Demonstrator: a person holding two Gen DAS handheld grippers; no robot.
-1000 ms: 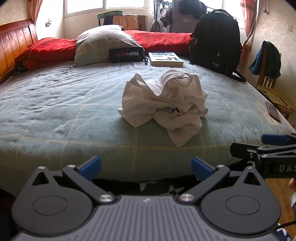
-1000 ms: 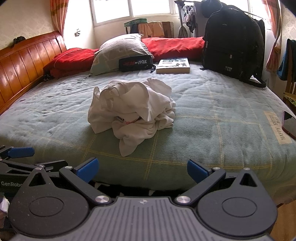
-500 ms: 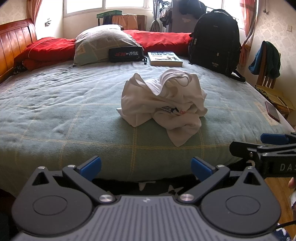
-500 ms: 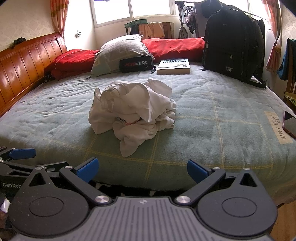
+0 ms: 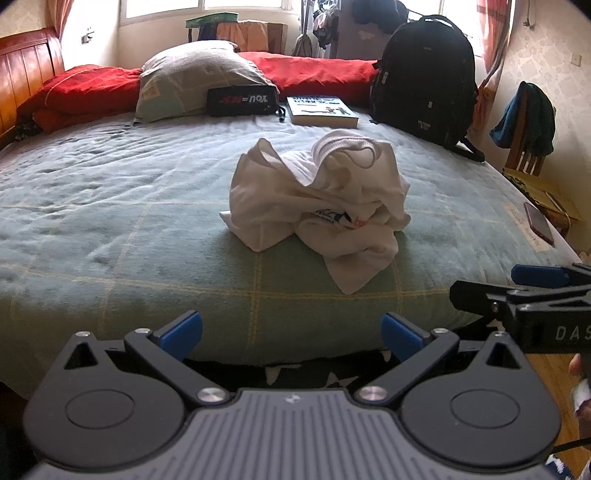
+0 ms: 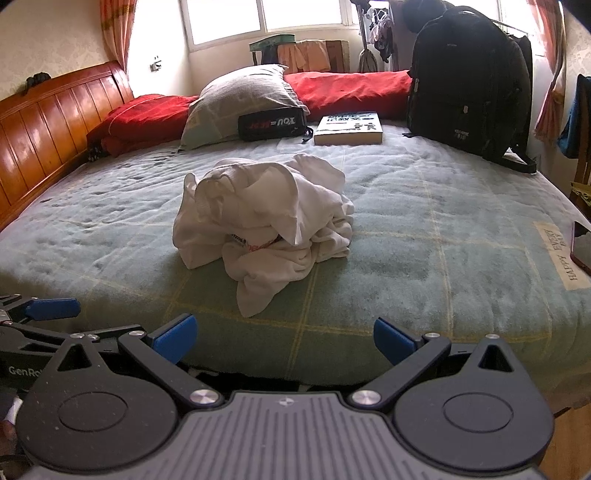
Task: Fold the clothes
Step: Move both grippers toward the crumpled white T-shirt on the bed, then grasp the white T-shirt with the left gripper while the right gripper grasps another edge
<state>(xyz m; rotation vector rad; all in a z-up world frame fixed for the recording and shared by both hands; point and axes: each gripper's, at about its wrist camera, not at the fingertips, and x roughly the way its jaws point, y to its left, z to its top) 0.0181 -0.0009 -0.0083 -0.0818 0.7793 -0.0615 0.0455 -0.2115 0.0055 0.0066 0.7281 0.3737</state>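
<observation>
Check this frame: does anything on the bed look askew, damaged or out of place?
Only the white garment, heaped in a crumpled pile mid-bed rather than spread flat, which suits an unstarted fold. A phone lies close to the bed's right edge. Both tongs, left and right, are open, short of the cloth.

Daylight floods through the windows [image 6: 266, 18] at the top of the frame. A polished wooden headboard [image 6: 48, 129] fills the upper left, beside the bed [image 6: 461, 229] under its green checked blanket. Patterned curtains [image 6: 114, 33] hang upper left; a wooden chair [image 5: 524, 147] stands at right on the wood floor [image 5: 554, 369].
</observation>
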